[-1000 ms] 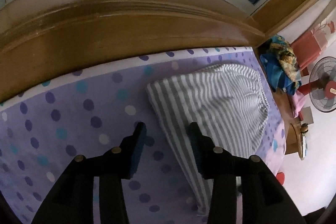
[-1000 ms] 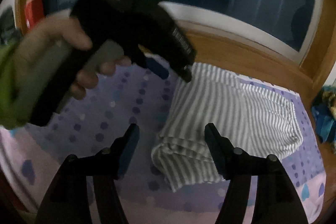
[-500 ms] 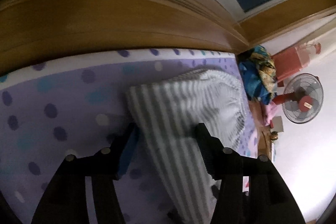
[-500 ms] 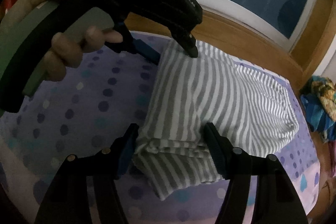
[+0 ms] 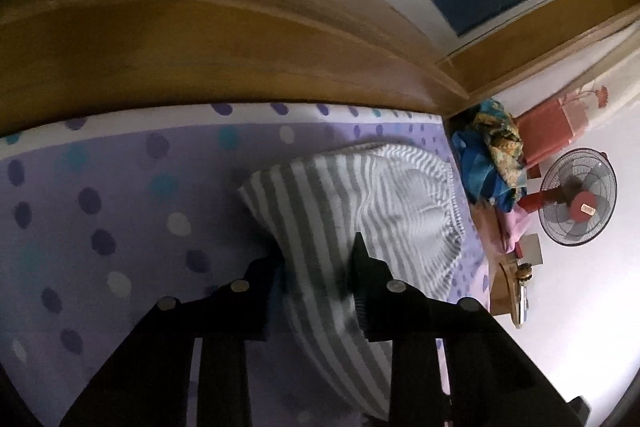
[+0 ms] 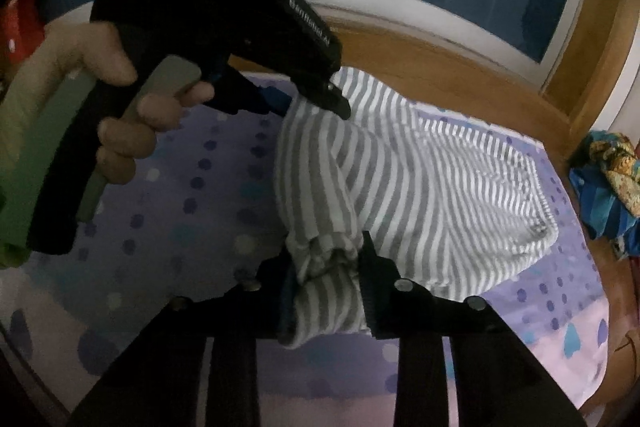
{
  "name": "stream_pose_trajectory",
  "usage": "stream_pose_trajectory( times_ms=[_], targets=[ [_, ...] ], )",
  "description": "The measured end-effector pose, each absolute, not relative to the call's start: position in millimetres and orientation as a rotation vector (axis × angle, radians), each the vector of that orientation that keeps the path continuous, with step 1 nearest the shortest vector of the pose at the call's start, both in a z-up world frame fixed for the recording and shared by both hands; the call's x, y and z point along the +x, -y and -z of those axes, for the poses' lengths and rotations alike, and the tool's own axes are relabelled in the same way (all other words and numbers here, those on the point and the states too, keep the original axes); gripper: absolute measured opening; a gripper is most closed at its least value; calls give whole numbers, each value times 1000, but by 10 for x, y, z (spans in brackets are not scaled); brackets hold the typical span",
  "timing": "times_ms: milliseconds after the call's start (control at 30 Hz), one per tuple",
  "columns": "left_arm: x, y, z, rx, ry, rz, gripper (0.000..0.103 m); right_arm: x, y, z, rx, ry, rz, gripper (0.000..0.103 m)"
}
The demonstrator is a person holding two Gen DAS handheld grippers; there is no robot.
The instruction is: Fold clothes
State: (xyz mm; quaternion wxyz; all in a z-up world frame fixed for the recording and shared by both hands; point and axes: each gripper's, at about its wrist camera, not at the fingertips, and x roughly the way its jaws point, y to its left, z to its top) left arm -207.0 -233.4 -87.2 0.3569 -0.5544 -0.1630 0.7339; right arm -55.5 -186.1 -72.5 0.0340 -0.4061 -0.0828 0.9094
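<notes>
Striped garment (image 6: 432,187), grey/white, lies partly folded on the dotted purple bedsheet (image 6: 168,187), near the wooden bed frame (image 5: 200,59). Both grippers are at one end of it. Right gripper (image 6: 326,275): jaws closing w/ a bunched wad of the near corner between them, cloth already puckered against the pads. Left gripper (image 5: 316,275): jaws closing too, striped edge between them at the far corner; in the right wrist view the person's hand (image 6: 108,99) squeezes its handle. Judgement: this is the pinch before a fold-over. To do it well, get all layers in each bite, not just the top one, then lift both corners evenly and carry them toward the far hem so the edge stays straight and no slack sags in the middle. Risk: lower layers slip out of the right bite, since it's thick. Containers: none visible on the bed; the blue patterned cloth pile (image 5: 488,151) and standing fan (image 5: 576,199) sit off to the side.
</notes>
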Motion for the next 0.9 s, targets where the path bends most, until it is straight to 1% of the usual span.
stream_pose_trajectory(
  times_ms=[133, 233, 267, 367, 433, 600, 700, 800, 900],
  targets=[
    [-1863, 2588, 741, -1437, 447, -1931, 27, -295, 1865, 481, -1238, 241, -2923, 26],
    [-1740, 2818, 721, -1458, 468, -1962, 27, -157, 1855, 380, -1285, 156, -3026, 26],
    [-1705, 2872, 729, -1470, 475, -1971, 27, -136, 1836, 381, -1312, 95, -3052, 26],
    [-1673, 2873, 766, -1498, 483, -1973, 27, -145, 1674, 495, -1411, -181, -3063, 26],
    [-1663, 2812, 709, -1487, 469, -1977, 27, -161, 1535, 518, -1420, -309, -3052, 26],
    [-1648, 2512, 369, -1387, 338, -2032, 28, -76, 1242, 371, -1370, -615, -3051, 26],
    [-1691, 2288, 222, -1365, 288, -2046, 29, -99, 945, 341, -1325, -826, -3024, 26],
    [-1744, 2059, 174, -1359, 268, -2043, 30, -129, 675, 333, -1280, -966, -2984, 26],
    [-1793, 1818, 174, -1357, 226, -2039, 30, -162, 418, 334, -1236, -978, -2953, 26]
  ],
)
